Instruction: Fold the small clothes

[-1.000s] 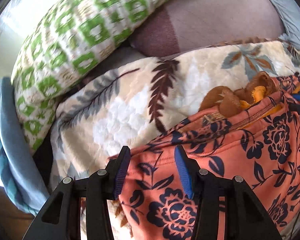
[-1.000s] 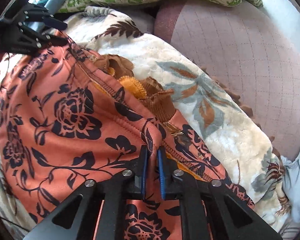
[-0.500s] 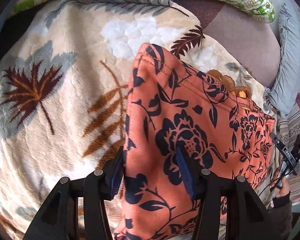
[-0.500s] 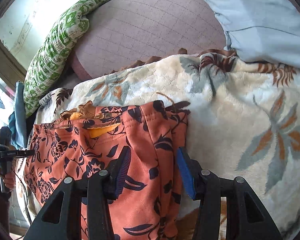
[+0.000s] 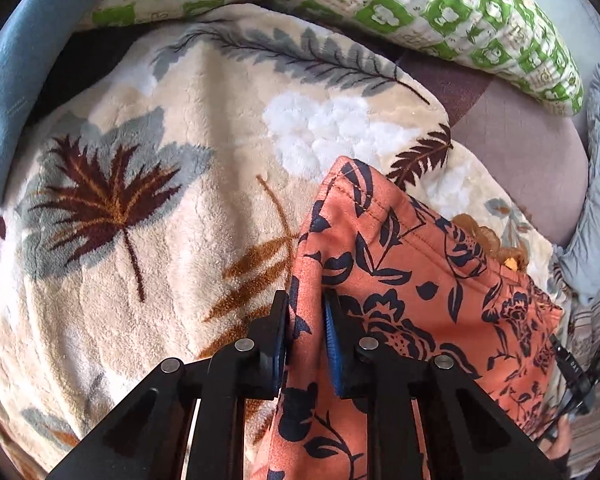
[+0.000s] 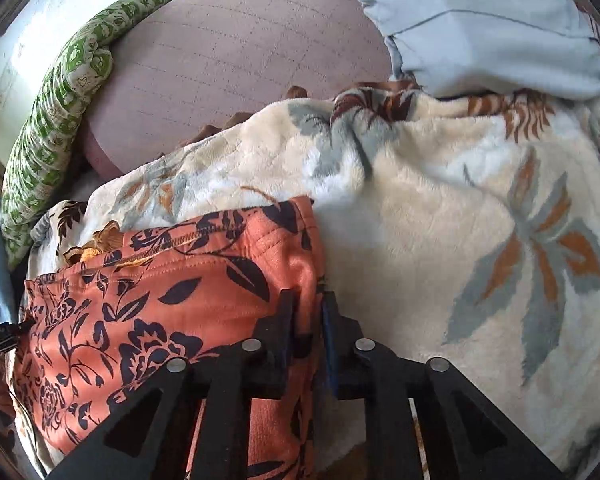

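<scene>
Grippers, left (image 5: 306, 320) and right (image 6: 306, 320), pinch garment (image 6: 204, 292); lower part cut off

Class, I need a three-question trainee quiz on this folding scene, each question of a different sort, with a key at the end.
1. True or false: the left gripper is shut on the left edge of the orange floral garment.
2. Multiple choice: the garment lies on A) a wooden table, B) the cream leaf-print blanket, C) a tiled floor.
3. Fill in: the right gripper grips the garment's ____ edge, as the right wrist view shows it.

Key: 1 true; 2 B; 3 right.
</scene>
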`<act>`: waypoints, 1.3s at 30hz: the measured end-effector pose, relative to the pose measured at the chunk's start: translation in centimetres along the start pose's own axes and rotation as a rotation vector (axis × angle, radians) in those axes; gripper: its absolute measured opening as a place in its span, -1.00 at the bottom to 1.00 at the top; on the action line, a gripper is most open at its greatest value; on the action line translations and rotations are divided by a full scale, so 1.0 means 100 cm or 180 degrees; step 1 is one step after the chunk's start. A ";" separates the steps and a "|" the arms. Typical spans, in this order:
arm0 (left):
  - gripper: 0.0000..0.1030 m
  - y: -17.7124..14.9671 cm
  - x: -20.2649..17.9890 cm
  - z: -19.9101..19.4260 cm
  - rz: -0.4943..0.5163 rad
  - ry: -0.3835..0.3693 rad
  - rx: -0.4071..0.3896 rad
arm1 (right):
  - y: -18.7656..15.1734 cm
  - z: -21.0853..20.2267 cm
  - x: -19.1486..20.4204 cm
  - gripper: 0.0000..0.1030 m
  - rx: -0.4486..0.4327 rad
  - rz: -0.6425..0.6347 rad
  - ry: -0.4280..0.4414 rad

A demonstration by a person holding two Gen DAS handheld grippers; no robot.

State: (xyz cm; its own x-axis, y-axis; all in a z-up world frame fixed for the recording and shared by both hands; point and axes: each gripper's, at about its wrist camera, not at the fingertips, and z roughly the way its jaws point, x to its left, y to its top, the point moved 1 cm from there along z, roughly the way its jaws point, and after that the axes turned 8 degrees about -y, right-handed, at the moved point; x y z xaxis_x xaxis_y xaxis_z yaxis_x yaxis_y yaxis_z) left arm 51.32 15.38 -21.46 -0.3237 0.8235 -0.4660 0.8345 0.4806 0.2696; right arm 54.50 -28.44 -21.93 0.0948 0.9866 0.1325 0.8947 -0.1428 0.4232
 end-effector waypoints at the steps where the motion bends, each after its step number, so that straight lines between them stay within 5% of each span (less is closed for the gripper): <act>1: -0.66 0.000 0.004 -0.008 -0.0039 -0.0067 0.0015 | -0.002 -0.009 -0.003 -0.62 -0.0088 0.0082 0.0068; 3: -0.58 -0.009 0.007 -0.029 -0.0099 -0.0258 -0.0001 | -0.010 -0.031 -0.009 -0.55 -0.0184 0.0222 0.0283; 8: 0.01 -0.072 0.009 -0.078 -0.0157 -0.0987 -0.0050 | -0.052 -0.082 -0.007 -0.45 -0.0313 0.0163 0.0718; 10: 0.02 -0.098 0.005 -0.078 -0.0105 -0.1092 -0.0010 | -0.072 -0.092 -0.003 -0.37 -0.0305 0.0191 0.0845; 13: -0.03 -0.126 0.010 -0.051 -0.0095 -0.0738 0.0162 | -0.103 -0.088 0.004 -0.36 -0.0198 0.0170 0.0761; 16: -0.46 -0.132 0.019 -0.039 -0.0105 -0.0476 0.0189 | -0.131 -0.060 0.008 -0.47 0.0210 0.0056 0.0390; 19: -0.42 -0.129 0.024 -0.056 -0.0350 -0.0746 0.0191 | -0.132 -0.086 0.016 -0.35 0.0035 -0.0032 0.0307; 21: -0.25 -0.137 0.027 -0.073 -0.0393 -0.0900 0.0125 | -0.131 -0.106 0.011 -0.24 -0.0048 0.0203 0.0613; 22: -0.02 -0.143 0.029 -0.084 -0.0435 -0.0984 0.0070 | -0.133 -0.114 0.007 -0.01 -0.0060 0.0362 0.0750; 24: 0.14 -0.154 0.035 -0.086 -0.0568 -0.1192 0.0004 | -0.144 -0.120 0.002 0.19 -0.0005 0.0655 0.1035; 26: 0.14 -0.163 0.041 -0.079 -0.0728 -0.1394 0.0064 | -0.156 -0.109 0.002 0.19 0.0203 0.0871 0.1258; 29: 0.14 -0.168 0.046 -0.057 -0.0891 -0.1422 0.0229 | -0.170 -0.085 0.000 0.19 0.0453 0.1301 0.1193; 32: 0.14 -0.163 0.051 -0.041 -0.1021 -0.1427 0.0196 | -0.178 -0.070 -0.009 0.19 0.0366 0.1877 0.1350; 35: -0.10 -0.146 0.049 -0.037 -0.1159 -0.1337 0.0069 | -0.171 -0.062 -0.011 0.03 0.0218 0.2109 0.1288; 36: -0.66 -0.142 0.045 -0.036 -0.1137 -0.1264 0.0034 | -0.167 -0.061 -0.012 -0.76 0.0219 0.2132 0.1222; 39: -0.74 -0.143 0.040 -0.053 -0.1042 -0.1258 -0.0058 | -0.146 -0.091 -0.017 -0.85 -0.0212 0.1906 0.1297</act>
State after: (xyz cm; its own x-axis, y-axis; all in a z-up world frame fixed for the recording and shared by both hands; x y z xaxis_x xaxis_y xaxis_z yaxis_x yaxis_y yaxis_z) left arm 35.77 13.41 -22.75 -0.3704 0.4537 -0.8106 0.7087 0.7021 0.0692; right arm 37.29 -28.72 -20.14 0.3783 0.6322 0.6762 0.7106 -0.6665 0.2255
